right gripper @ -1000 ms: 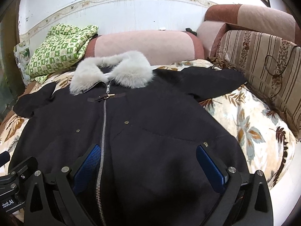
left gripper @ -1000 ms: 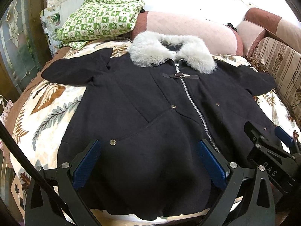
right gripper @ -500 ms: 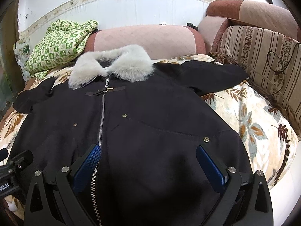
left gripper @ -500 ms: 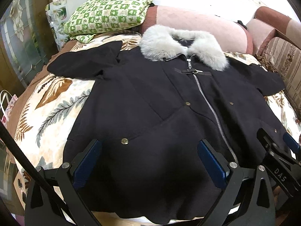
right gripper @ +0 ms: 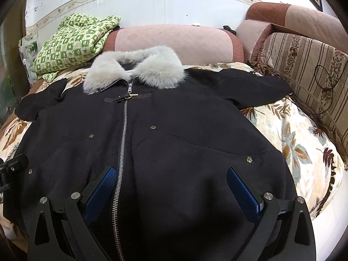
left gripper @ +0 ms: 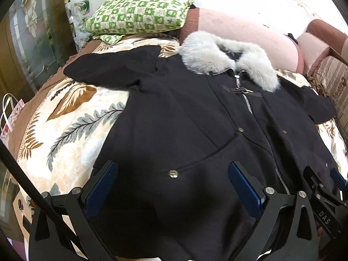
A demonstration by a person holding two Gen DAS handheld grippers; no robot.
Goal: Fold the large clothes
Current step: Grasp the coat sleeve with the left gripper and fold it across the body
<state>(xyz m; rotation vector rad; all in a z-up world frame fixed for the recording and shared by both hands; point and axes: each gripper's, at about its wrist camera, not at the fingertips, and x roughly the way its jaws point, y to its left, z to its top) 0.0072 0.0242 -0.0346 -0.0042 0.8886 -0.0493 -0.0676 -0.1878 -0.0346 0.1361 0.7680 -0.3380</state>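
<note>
A black coat [left gripper: 184, 117] with a grey fur collar [left gripper: 226, 56] lies flat, front up and zipped, on a leaf-patterned bed cover; it also shows in the right wrist view [right gripper: 174, 134]. Its sleeves spread out to both sides. My left gripper [left gripper: 171, 184] is open and empty, low over the coat's left lower front. My right gripper [right gripper: 171, 184] is open and empty over the lower front, just right of the zip [right gripper: 124, 130]. The right gripper also shows in the left wrist view [left gripper: 324, 184]. The hem under both grippers is hidden.
A folded green-and-white checked blanket [left gripper: 139, 10] lies at the bed's far left. A pink bolster [right gripper: 174, 41] runs along the wall behind the collar. A striped sofa cushion [right gripper: 304, 65] stands on the right. A paper bag [left gripper: 8, 117] sits on the floor left.
Both grippers have moved forward and lower over the coat, so it fills more of each view. The coat has not moved. Both stay open.
</note>
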